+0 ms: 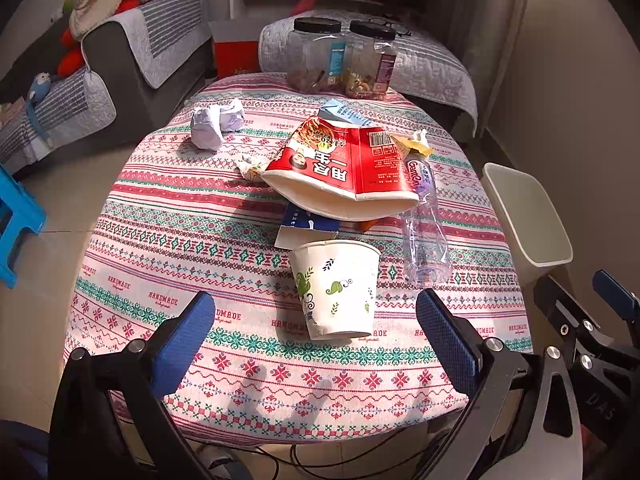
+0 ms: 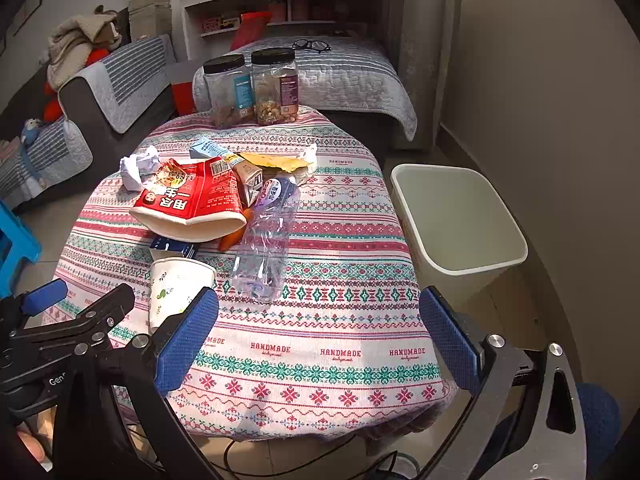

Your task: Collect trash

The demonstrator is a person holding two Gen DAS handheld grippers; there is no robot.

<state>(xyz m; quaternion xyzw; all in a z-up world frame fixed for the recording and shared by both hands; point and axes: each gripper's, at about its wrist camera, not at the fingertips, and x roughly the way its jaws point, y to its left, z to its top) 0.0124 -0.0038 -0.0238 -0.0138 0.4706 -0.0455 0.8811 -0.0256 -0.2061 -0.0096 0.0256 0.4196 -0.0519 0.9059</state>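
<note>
Left wrist view: my left gripper [image 1: 316, 336] hangs over the near edge of the table [image 1: 168, 240], jaws spread wide with nothing between the pads. The paper cup [image 1: 336, 288] stands on the patterned cloth in line with the gap, ahead of the tips and not touched. Behind it lies a blue-and-white carton [image 1: 306, 230], partly under the flattened red noodle tub [image 1: 344, 168]. A crushed clear bottle [image 1: 424, 236] lies just right of the cup. Crumpled white paper [image 1: 216, 124] sits apart at far left. Two black-lidded jars [image 1: 340, 56] stand at the far edge. The white bin [image 1: 528, 216] stands off the table's right side.

Right wrist view: my right gripper [image 2: 320, 336] is likewise wide open and empty, held above the near cloth. The bottle [image 2: 266, 248] lies ahead of it, untouched. The cup [image 2: 180, 284] is partly hidden behind my left finger pad [image 2: 186, 340]. The bin [image 2: 460, 220] stands ahead to the right, beside the table.
</note>
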